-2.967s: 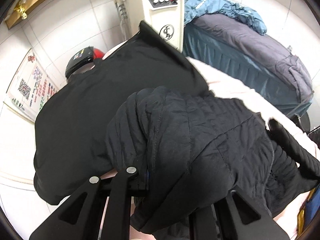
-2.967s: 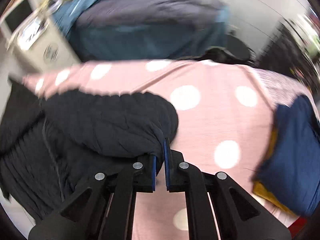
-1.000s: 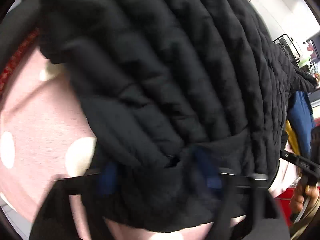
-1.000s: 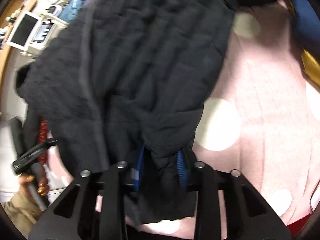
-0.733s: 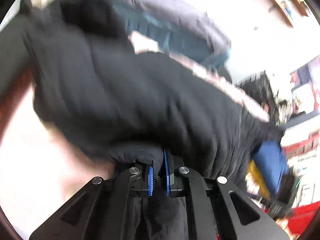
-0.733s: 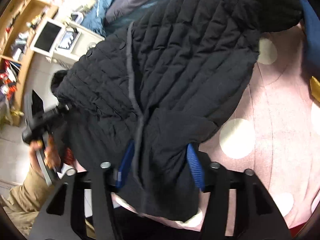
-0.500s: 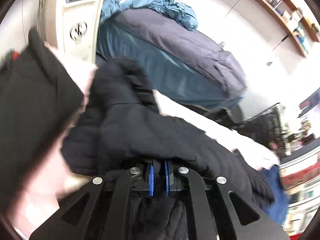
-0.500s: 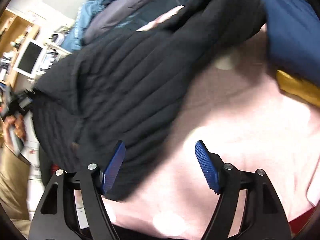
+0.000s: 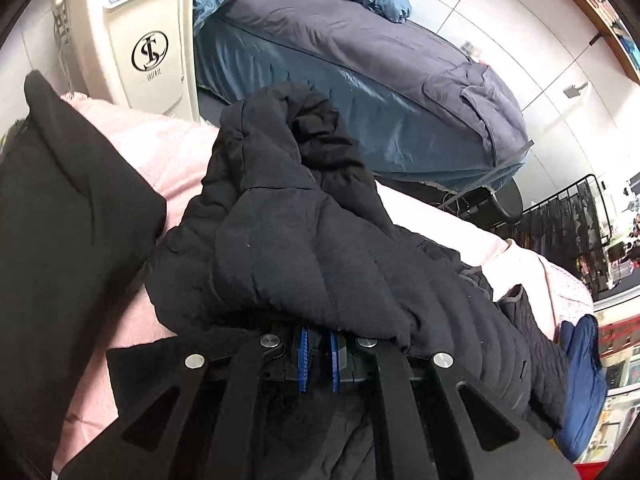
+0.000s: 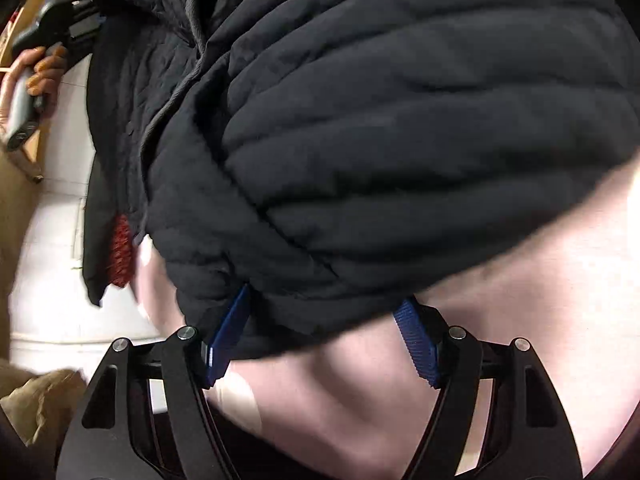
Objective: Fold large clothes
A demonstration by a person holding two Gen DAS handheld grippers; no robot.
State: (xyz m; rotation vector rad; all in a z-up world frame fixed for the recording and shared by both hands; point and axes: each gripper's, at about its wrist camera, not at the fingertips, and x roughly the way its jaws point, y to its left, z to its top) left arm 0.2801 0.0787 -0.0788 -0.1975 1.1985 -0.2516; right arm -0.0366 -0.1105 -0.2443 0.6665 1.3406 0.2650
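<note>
A black quilted jacket point(image 9: 304, 256) lies bunched on the pink spotted bedcover point(image 9: 168, 148). In the left wrist view my left gripper point(image 9: 318, 336) is shut on a fold of the jacket, and the cloth drapes over its blue pads. The right wrist view shows that same gripper point(image 10: 76, 20) at the top left, with the jacket's edge hanging from it. My right gripper point(image 10: 324, 300) stands open low over the bedcover point(image 10: 520, 340). The jacket's point(image 10: 380, 120) thick lower edge lies between its spread fingertips, and the pads do not squeeze it.
A flat black garment point(image 9: 60, 220) lies at the left of the bed. Behind stand a cream machine point(image 9: 148, 40) and a blue bed with a dark blanket point(image 9: 360, 60). A navy garment point(image 9: 580, 380) lies at the right edge. A hand point(image 10: 44, 68) holds the left gripper's handle.
My left gripper went from open around the jacket to shut on a fold and raised it. My right gripper let go, opened wide and moved to the jacket's lower edge.
</note>
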